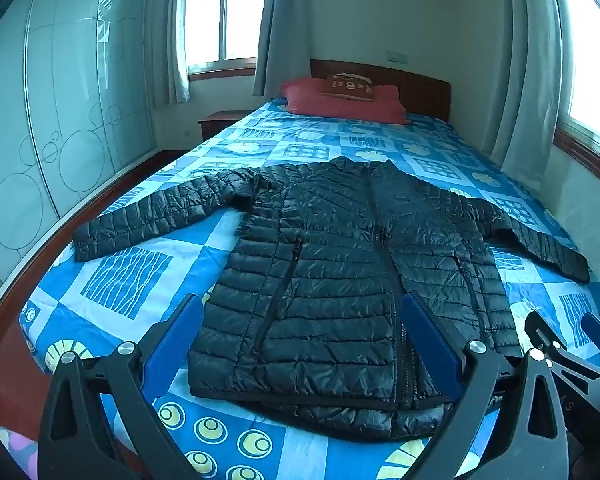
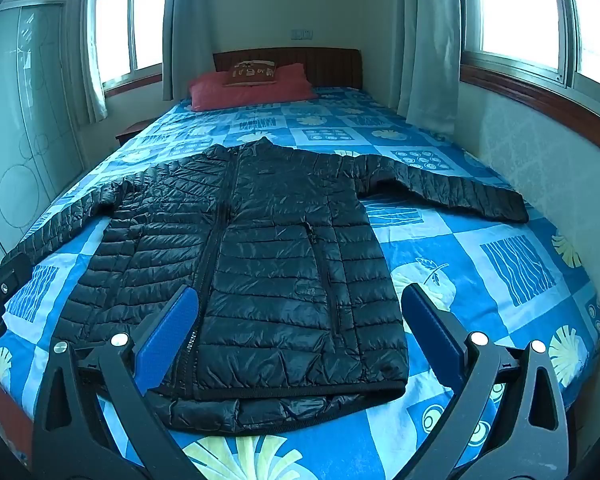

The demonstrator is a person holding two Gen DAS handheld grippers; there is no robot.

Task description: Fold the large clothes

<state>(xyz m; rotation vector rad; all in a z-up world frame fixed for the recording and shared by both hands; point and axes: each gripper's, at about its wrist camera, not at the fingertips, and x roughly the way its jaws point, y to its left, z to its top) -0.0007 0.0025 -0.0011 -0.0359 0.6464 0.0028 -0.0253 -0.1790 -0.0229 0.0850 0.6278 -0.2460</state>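
Observation:
A black quilted puffer jacket (image 1: 340, 264) lies flat and zipped on the bed, front up, both sleeves spread out to the sides; it also shows in the right wrist view (image 2: 260, 248). My left gripper (image 1: 300, 320) is open, hovering above the jacket's left hem, holding nothing. My right gripper (image 2: 300, 312) is open above the jacket's right hem, empty. The right gripper also shows at the right edge of the left wrist view (image 1: 568, 332). Part of the left gripper's body shows at the left edge of the right wrist view (image 2: 0, 280).
The bed (image 1: 132, 280) has a blue patterned sheet. A red pillow (image 1: 340, 104) with a brown cushion (image 1: 350, 87) lies by the wooden headboard (image 1: 420, 88). A wardrobe (image 1: 60, 120) stands left, a wall (image 2: 540, 152) with windows right. A nightstand (image 1: 216, 120) stands beside the bed.

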